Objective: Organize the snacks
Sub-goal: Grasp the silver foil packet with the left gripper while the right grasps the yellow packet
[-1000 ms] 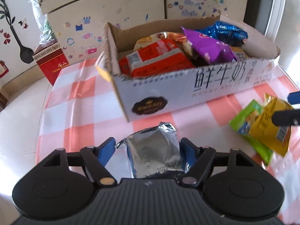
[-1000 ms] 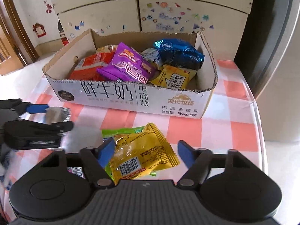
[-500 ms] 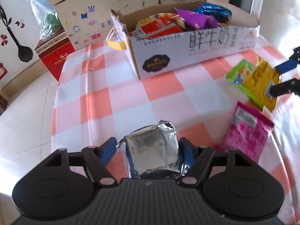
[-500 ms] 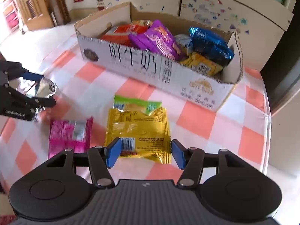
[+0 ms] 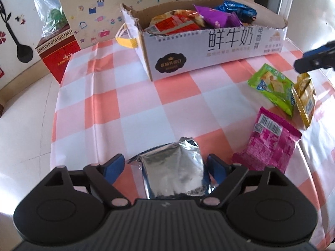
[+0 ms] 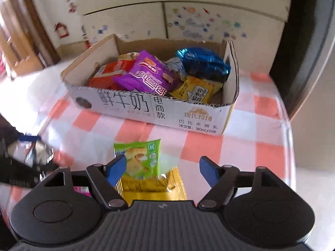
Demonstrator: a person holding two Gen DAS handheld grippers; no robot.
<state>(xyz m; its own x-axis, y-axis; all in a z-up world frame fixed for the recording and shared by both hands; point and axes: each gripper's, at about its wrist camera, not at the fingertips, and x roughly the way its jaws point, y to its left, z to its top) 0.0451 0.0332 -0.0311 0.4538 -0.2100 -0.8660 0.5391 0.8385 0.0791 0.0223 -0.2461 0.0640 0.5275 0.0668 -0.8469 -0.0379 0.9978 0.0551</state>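
The left gripper (image 5: 165, 165) is being pointed steeply downward, its blue fingers (image 5: 114, 166) having just been spread wider; a gap is being left on the left side of the silver packet (image 5: 173, 171) lying between them. The right gripper (image 6: 163, 167) is being angled down likewise, its fingers (image 6: 116, 167) having just been opened, with the right one standing clear of the yellow packet (image 6: 152, 188) below.
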